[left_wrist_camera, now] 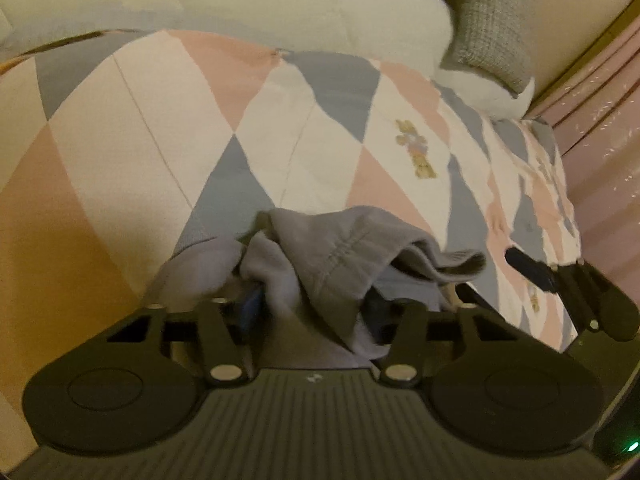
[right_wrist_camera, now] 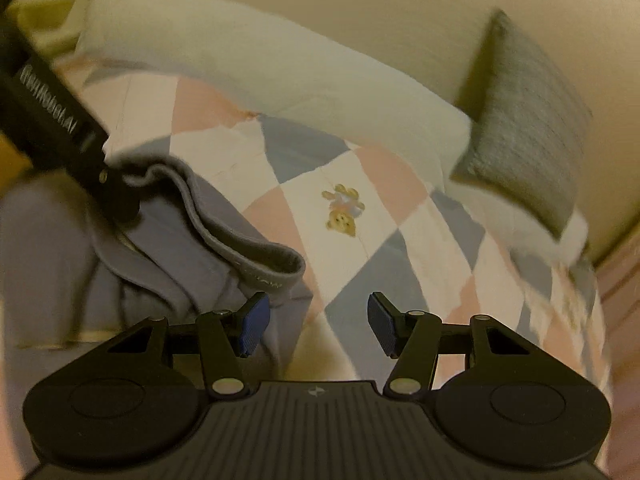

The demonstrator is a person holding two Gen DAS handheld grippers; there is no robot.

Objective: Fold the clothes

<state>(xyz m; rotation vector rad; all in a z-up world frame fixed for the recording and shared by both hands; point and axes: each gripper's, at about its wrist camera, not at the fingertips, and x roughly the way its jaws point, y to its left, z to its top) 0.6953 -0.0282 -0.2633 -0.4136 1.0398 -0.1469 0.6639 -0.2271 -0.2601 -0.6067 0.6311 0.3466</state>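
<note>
From the left wrist we look down along the left gripper (left_wrist_camera: 310, 304), close over the bed (left_wrist_camera: 160, 140), with grey cloth (left_wrist_camera: 320, 248) bunched right at the lens. From the right wrist we look down more shallowly past the right gripper (right_wrist_camera: 316, 322). Both views share the cloth (right_wrist_camera: 168, 248), the bear print (left_wrist_camera: 416, 152) (right_wrist_camera: 344, 210), the white pillow (left_wrist_camera: 280, 4) (right_wrist_camera: 280, 64) and the grey cushion (left_wrist_camera: 492, 20) (right_wrist_camera: 528, 128). Each sees the other: right gripper (left_wrist_camera: 532, 270) at lower right, left gripper (right_wrist_camera: 120, 208) at upper left.

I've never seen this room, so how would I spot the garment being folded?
Look at the bed with the diamond-patterned quilt in pink, white and blue. At its near edge lies a crumpled grey garment, gathered between the left gripper fingers. Unlike the quilt, it is plain, with a ribbed hem.
</note>
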